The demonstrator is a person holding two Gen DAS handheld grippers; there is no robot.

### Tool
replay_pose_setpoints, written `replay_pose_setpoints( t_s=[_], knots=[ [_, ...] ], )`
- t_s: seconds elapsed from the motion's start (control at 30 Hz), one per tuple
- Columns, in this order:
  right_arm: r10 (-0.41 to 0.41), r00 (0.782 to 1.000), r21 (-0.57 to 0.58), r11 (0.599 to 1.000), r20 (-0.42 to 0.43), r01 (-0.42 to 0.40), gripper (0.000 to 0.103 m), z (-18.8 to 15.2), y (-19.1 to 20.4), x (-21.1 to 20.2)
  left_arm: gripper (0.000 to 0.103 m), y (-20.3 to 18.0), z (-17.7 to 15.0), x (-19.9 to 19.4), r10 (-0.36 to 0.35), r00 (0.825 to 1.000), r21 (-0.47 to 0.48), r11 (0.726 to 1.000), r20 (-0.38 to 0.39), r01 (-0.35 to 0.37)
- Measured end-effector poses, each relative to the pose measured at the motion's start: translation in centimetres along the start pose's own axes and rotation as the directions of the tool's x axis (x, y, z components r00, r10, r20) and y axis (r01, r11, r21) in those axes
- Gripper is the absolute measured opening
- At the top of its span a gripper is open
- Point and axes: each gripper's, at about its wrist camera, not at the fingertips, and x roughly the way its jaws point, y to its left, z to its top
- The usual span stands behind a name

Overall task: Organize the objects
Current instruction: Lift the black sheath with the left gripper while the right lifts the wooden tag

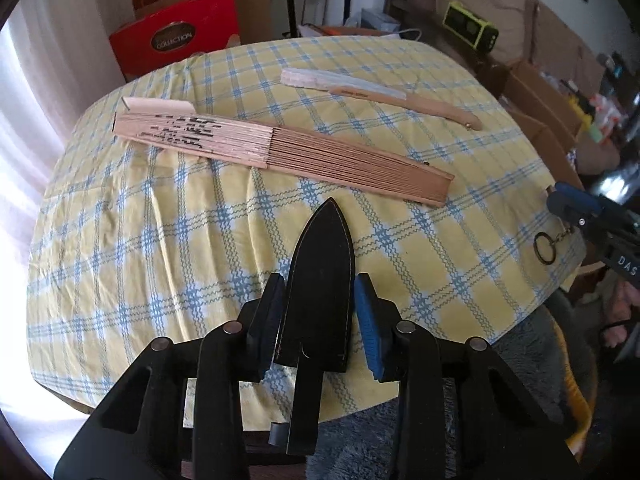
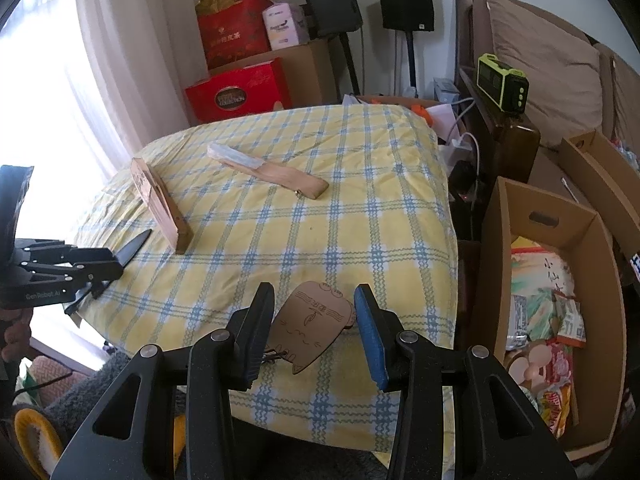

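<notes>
Left wrist view: a black pointed sheath (image 1: 320, 292) lies on the yellow checked tabletop (image 1: 160, 260), between the fingers of the left claw (image 1: 320, 320); the pads flank it closely, but contact cannot be confirmed. Beyond it lies a large folded wooden fan (image 1: 280, 152) with black markings, and farther off a smaller folded fan (image 1: 380, 94). Right wrist view: the right claw (image 2: 314, 330) stands apart around a wooden cat-shaped tag (image 2: 312, 324) near the tabletop's front edge. An open cardboard box (image 2: 552, 300) of packets stands to the right.
</notes>
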Motion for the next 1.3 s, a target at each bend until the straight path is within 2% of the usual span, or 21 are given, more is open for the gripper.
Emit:
replay_pose_setpoints(
  t_s=[0.13,0.23,0.43,0.6,0.77,1.07,1.3],
  knots=[
    [0.000,1.000,0.000,1.000,0.009,0.000,0.042,0.2,0.1,-0.3,0.033,0.4,-0.4,-0.1,0.006,1.000,-0.007,1.000,-0.006,-0.006],
    [0.004,1.000,-0.006,1.000,0.008,-0.004,0.042,0.2,0.4,-0.4,0.033,1.1,-0.6,-0.7,-0.019,1.000,-0.036,0.999,0.002,0.019],
    [0.015,1.000,-0.047,0.999,0.011,-0.015,0.042,0.3,2.1,-0.8,0.033,2.4,-0.5,-2.4,-0.060,0.996,-0.074,0.995,0.070,0.065],
    [0.020,1.000,-0.057,0.998,0.021,-0.019,0.042,0.0,2.6,-1.3,0.033,2.2,0.3,-3.5,-0.039,0.993,-0.067,0.997,0.115,0.047],
    [0.044,0.997,-0.035,0.999,0.057,-0.042,0.042,-0.7,2.0,-2.4,0.033,0.6,1.0,-4.2,-0.015,0.987,-0.059,0.998,0.157,0.024],
    [0.068,0.991,-0.026,0.997,0.111,-0.066,0.039,-0.4,1.0,-4.6,0.033,-4.4,2.9,-5.5,-0.027,0.976,0.000,1.000,0.217,0.028],
    [0.057,0.989,-0.041,0.998,0.138,-0.052,0.038,-1.2,-0.4,-6.7,0.033,-5.5,3.0,-6.8,-0.023,0.968,0.017,1.000,0.248,0.020]
  ],
)
